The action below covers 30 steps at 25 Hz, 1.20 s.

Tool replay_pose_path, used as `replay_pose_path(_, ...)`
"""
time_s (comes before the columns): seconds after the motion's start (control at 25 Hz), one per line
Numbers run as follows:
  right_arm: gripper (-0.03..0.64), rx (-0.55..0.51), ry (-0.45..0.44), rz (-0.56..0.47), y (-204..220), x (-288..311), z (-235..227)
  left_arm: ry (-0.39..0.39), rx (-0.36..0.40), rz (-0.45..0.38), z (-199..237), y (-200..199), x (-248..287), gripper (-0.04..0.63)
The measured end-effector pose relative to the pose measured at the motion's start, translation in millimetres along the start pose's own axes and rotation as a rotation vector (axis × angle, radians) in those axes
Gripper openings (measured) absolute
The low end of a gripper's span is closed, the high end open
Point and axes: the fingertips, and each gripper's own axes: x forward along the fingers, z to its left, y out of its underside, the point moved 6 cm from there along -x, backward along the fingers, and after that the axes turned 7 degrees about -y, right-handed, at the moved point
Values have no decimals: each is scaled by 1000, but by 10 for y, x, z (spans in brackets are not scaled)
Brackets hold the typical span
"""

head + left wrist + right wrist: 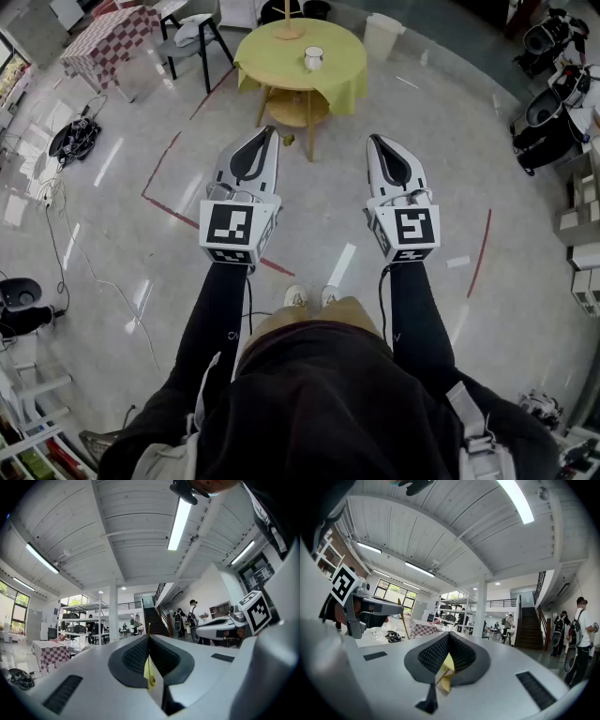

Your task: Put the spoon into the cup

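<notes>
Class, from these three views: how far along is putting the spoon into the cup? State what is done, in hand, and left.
Done: nothing yet. The cup stands on the round table across the floor; no spoon can be made out. In hand: nothing; left gripper and right gripper are shut, empty, short of the table. Left: approach, grasp the spoon, put it in the cup.

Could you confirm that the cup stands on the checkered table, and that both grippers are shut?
Not quite: the cup stands on the round yellow table, not on the checkered table, as the head view shows. The left gripper and right gripper are indeed shut.
</notes>
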Motion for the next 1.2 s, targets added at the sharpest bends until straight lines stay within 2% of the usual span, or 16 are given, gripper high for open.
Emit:
replay_pose_path(0.92,26,15,25,23,241,23,39,37,-20,-13,99,166,134,17)
replay_pose_path(1.2,26,30,41,5,279,173,-168,54,-25,-3,84,244,386,17)
